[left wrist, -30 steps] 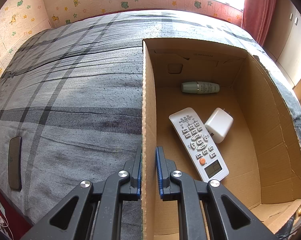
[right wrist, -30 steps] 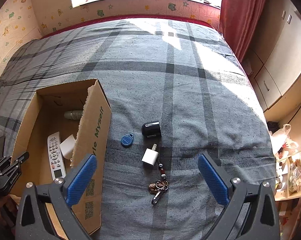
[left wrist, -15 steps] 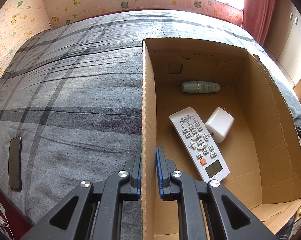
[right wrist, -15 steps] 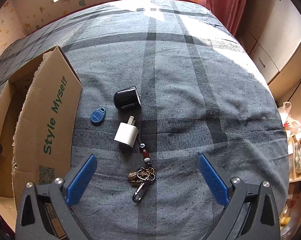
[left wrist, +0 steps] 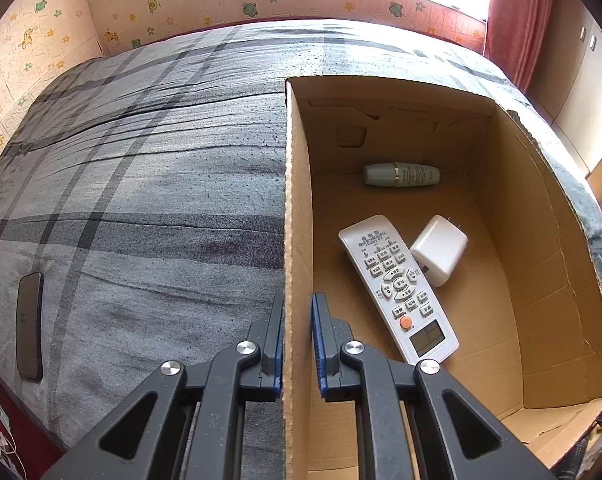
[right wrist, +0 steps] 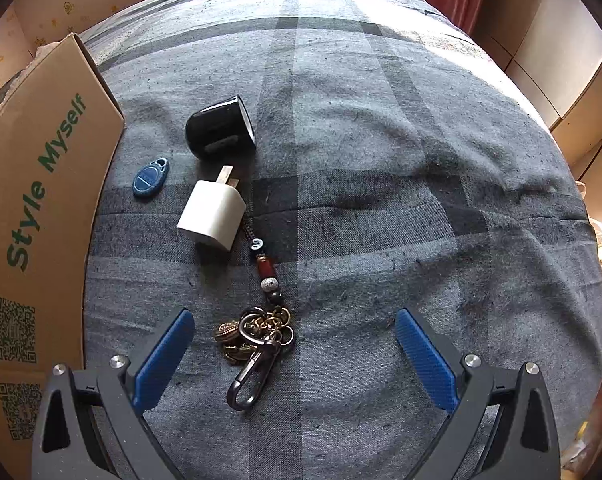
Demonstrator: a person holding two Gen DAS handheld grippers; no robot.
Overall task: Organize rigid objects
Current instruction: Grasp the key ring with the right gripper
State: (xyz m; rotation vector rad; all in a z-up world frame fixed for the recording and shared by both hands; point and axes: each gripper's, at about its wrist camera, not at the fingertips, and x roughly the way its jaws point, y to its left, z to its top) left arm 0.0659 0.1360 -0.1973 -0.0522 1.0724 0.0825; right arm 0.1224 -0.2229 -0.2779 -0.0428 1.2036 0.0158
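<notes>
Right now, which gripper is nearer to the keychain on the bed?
Right. The right gripper hangs open directly over the keychain, which lies between its fingers. The left gripper is clamped on the cardboard box wall, beyond the box.

Left gripper (left wrist: 298, 308): matte black plastic body with triangular cut-outs in the arms, four round silver screw heads across the linkages, and two narrow fingers (left wrist: 320, 336) faced with blue ribbed pads. Right gripper (right wrist: 293, 330): the same black frame with triangular openings, silver screw heads in pairs on each arm, and long blue pads (right wrist: 423, 360) with a fine cross-hatched texture. No skin, sleeve or cable shows on either tool.
</notes>
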